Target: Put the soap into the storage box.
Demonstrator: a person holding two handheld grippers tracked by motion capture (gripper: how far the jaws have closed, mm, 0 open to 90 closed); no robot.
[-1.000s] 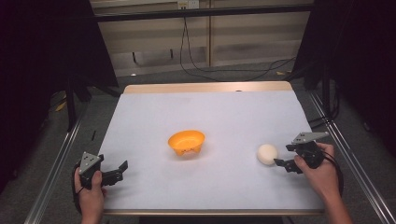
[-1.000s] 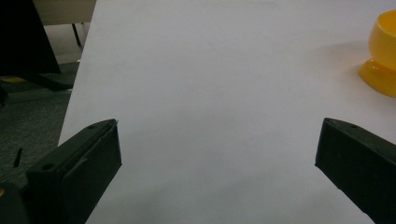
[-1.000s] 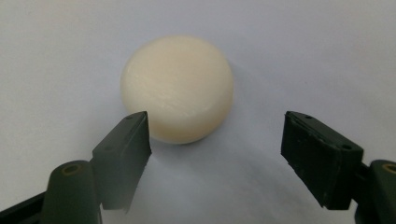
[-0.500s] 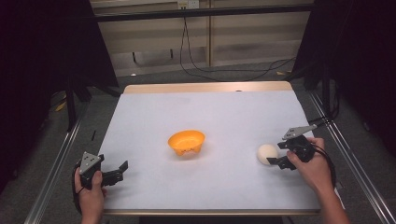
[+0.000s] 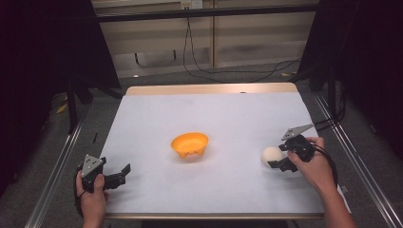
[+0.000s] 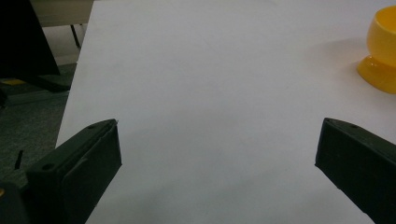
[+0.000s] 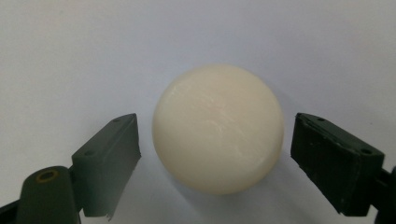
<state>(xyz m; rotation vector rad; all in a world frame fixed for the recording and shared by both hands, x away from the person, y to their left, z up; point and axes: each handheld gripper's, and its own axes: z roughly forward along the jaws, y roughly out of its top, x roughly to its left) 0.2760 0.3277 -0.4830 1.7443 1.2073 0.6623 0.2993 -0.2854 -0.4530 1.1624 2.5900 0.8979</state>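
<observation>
A cream ball (image 5: 272,155) rests on the white table sheet (image 5: 214,114) at the right. My right gripper (image 5: 275,156) has come in from the right and straddles it. In the right gripper view the ball (image 7: 218,128) sits between the jaws of the right gripper (image 7: 217,140), with a narrow gap on each side. Those jaws have just been opening and do not press on the ball. An orange footed bowl (image 5: 190,145) stands upright mid-table. My left gripper (image 5: 124,175) stays at the front left corner, open with nothing in it. The left gripper view has the left gripper (image 6: 219,140) over bare sheet, with the bowl (image 6: 383,51) far right.
A wooden strip (image 5: 209,89) runs along the table's back edge. Metal rails (image 5: 57,166) flank both sides above a grey floor. Black cables (image 5: 204,71) lie on the floor behind the table.
My right gripper has slid left up to the ball, and its jaws have spread around it. The ball, the bowl and the left hand have stayed put.
</observation>
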